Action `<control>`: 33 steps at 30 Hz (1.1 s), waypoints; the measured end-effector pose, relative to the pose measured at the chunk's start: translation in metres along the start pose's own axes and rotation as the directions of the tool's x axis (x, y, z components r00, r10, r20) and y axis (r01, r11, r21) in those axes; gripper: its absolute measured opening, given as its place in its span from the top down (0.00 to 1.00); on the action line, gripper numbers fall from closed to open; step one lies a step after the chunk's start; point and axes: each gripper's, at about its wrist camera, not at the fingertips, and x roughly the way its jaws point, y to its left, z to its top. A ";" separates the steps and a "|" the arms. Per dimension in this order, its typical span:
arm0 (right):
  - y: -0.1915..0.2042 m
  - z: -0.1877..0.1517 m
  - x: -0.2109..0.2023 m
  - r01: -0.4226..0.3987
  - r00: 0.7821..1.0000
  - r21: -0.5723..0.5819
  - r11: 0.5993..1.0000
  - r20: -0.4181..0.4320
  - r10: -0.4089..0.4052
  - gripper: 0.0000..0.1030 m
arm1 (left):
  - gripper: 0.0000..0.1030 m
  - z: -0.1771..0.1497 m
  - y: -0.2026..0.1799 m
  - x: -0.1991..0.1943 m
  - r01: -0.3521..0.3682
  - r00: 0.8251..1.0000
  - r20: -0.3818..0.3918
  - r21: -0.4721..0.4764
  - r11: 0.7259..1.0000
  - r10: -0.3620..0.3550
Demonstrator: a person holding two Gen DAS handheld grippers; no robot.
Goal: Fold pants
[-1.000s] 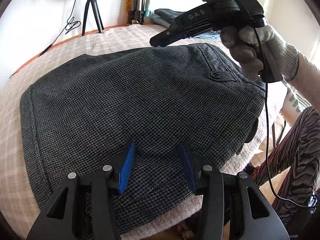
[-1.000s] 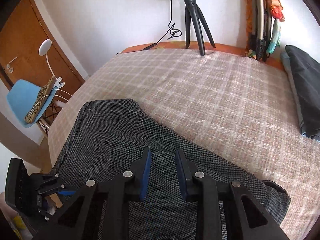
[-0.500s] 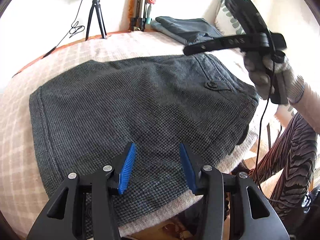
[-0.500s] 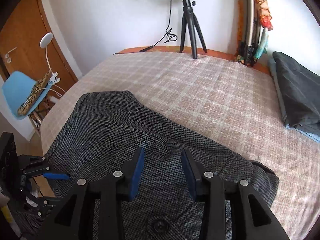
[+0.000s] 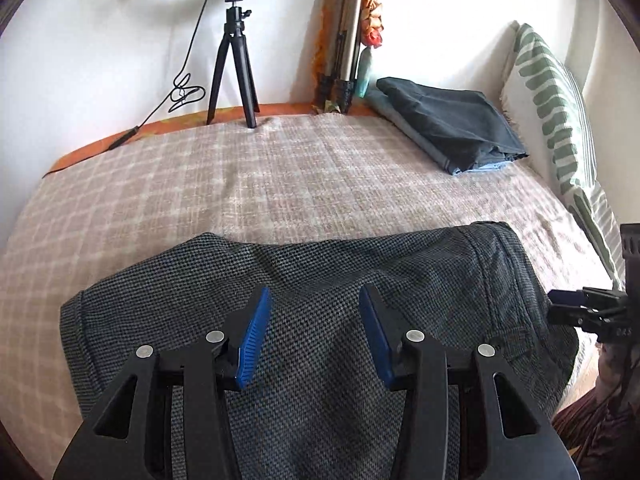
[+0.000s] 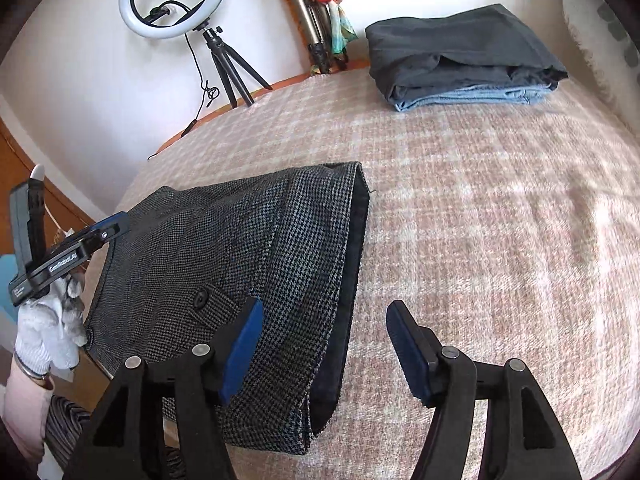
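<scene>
The grey houndstooth pants (image 5: pixel 320 280) lie folded into a compact rectangle at the near edge of the bed; in the right wrist view (image 6: pixel 240 248) the waistband edge and a button tab show. My left gripper (image 5: pixel 314 328) is open and empty, hovering over the middle of the pants. My right gripper (image 6: pixel 324 344) is open and empty, its left finger over the waistband end and its right finger over the bedspread. The left gripper (image 6: pixel 100 232) also shows at the pants' far left end. The right gripper's tip (image 5: pixel 576 304) shows at the pants' right end.
A plaid bedspread (image 5: pixel 280 184) covers the bed. A stack of folded dark and blue garments (image 6: pixel 460 52) lies at the back right. A striped pillow (image 5: pixel 560 120) leans on the right. A ring light on a tripod (image 5: pixel 232 60) stands by the back wall.
Both grippers have pulled back and lowered toward the pants' near edge. The right gripper has opened wider and swung to the waistband end. The pants lie as before.
</scene>
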 end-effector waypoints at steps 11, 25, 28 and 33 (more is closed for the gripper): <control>-0.007 -0.001 0.024 -0.134 0.991 -0.008 0.991 -0.012 0.133 0.28 | 0.56 -0.024 -0.020 0.042 -0.105 0.993 -0.043 0.160 0.981 0.113; 0.003 -0.004 0.020 -0.292 0.956 0.059 0.955 0.023 0.291 0.85 | 0.57 -0.020 -0.026 0.037 -0.081 0.996 -0.028 0.120 0.989 0.085; 0.006 -0.001 0.012 -0.316 0.949 0.071 0.946 0.038 0.314 0.87 | 0.57 -0.026 -0.035 0.046 -0.095 0.994 -0.039 0.169 0.981 0.103; 0.006 0.006 0.003 -0.360 0.933 0.109 0.927 0.064 0.355 0.87 | 0.57 -0.020 -0.029 0.037 -0.081 0.995 -0.043 0.120 0.989 0.087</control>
